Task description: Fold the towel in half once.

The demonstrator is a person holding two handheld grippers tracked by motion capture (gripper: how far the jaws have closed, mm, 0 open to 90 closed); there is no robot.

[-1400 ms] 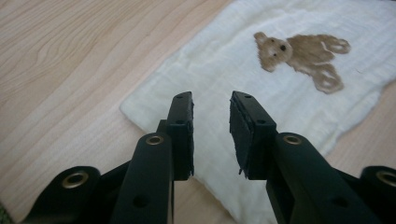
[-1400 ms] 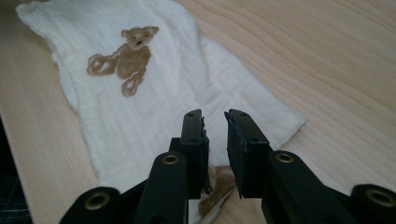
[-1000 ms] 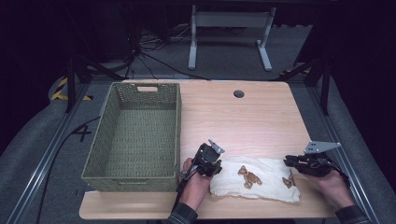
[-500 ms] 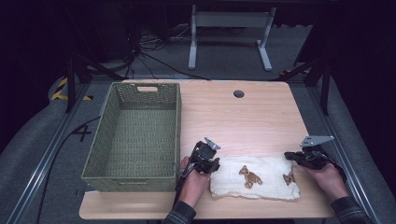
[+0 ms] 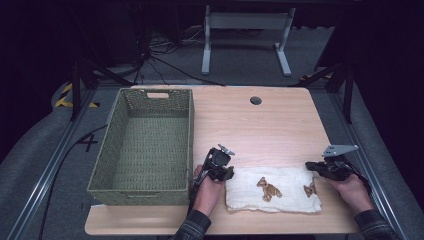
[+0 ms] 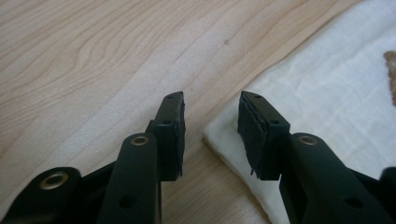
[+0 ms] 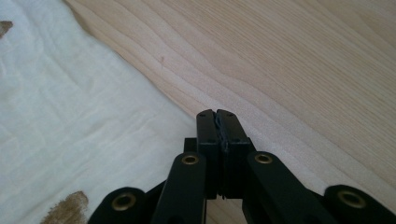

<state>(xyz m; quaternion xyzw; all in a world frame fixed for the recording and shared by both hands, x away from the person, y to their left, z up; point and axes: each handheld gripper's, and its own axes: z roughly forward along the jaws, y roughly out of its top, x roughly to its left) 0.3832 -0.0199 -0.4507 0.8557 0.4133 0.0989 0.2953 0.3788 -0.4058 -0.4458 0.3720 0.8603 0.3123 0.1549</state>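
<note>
A white cloth (image 5: 272,195) printed with small brown bears is spread flat at the near edge of the bench (image 5: 260,125), right of the green woven basket (image 5: 145,145). Its two far corners are being taken, which is judged to be the start of a fold or a lift.

At the right end, the right tongs (image 7: 216,116) are seen fully closed at the far right corner; whether the thin hem is pinched between the pads cannot be told, so the hold is best checked before anything is pulled.

At the left end, the left tongs (image 6: 211,133) are parted, having just been closing, with the corner of the cloth between the jaws and not yet pressed; one pad (image 6: 254,135) is seen over the fabric, the other over bare wood. The lower jaw is best slid under the corner and the jaws shut on the hem. After that, both corners are best raised together and evenly, so the cloth is kept taut and unwrinkled.
</note>
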